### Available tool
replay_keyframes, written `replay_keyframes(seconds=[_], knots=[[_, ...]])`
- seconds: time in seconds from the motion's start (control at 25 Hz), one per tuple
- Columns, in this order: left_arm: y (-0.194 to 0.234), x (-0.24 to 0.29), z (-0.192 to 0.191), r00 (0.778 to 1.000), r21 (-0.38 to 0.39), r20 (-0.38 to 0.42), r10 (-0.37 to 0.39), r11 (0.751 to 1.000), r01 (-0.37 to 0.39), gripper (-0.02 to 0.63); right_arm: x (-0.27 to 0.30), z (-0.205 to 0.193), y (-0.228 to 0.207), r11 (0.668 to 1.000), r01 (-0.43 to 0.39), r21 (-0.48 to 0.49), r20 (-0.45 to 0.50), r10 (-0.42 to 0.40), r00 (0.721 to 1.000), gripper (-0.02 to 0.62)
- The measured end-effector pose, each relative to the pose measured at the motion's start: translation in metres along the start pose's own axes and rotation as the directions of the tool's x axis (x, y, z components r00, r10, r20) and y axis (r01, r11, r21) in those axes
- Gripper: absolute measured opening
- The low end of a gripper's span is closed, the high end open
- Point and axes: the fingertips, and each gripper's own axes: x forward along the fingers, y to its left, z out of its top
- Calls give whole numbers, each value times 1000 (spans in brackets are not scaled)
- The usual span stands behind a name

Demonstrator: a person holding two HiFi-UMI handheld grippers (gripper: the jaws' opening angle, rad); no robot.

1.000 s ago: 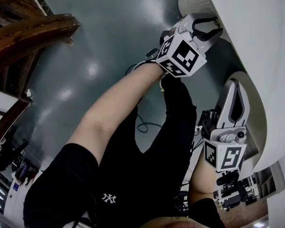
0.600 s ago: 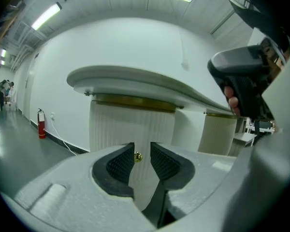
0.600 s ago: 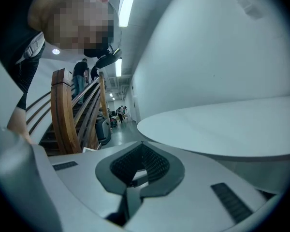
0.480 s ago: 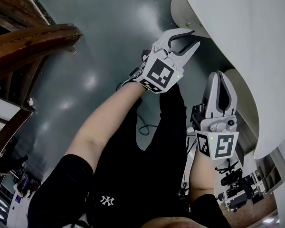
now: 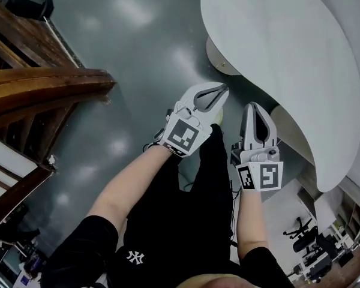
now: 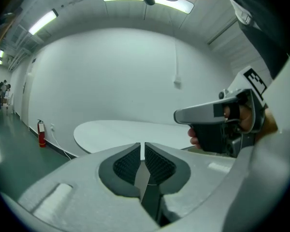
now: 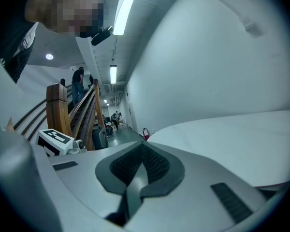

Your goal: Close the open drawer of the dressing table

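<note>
The white dressing table's rounded top point(image 5: 276, 53) fills the upper right of the head view; a curved white body point(image 5: 215, 57) shows beneath its edge, and no drawer front can be made out. My left gripper point(image 5: 221, 90) hangs in front of that edge. Its jaws are closing, with only a thin slit between the pads point(image 6: 128, 161) and nothing in it. My right gripper point(image 5: 254, 107) is beside it, shut and empty. The table top point(image 6: 135, 131) lies ahead of the left gripper point(image 6: 142, 145), and the hand-held right gripper point(image 6: 217, 124) shows there. The right gripper point(image 7: 142, 145) faces the table top point(image 7: 241, 144).
A dark wooden stair railing point(image 5: 42, 95) stands at the left over the grey glossy floor point(image 5: 138, 35). A red fire extinguisher point(image 6: 41, 132) is by the white wall. Office chairs point(image 5: 301, 228) sit at the lower right. People stand far down the corridor point(image 7: 79, 83).
Both grippers have risen from under the table's edge to above its top and drawn back. The left jaws went from wide open to nearly together. The right jaws stayed shut.
</note>
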Motion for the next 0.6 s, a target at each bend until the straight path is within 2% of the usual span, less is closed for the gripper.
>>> replay_keyframes(seconds=[0.12, 0.32, 0.6], knots=[[-13, -22, 36, 1000, -7, 11, -8, 1000, 8, 14, -12, 25, 15, 1000, -1, 4, 9, 0, 1000, 15], [-30, -53, 94, 999, -28, 34, -4, 1000, 5, 9, -29, 61, 36, 1000, -1, 18, 21, 0, 1000, 15], [-52, -84, 160, 998, -7, 66, -18, 1000, 19, 9, -51, 114, 60, 1000, 8, 10, 60, -9, 998, 15]])
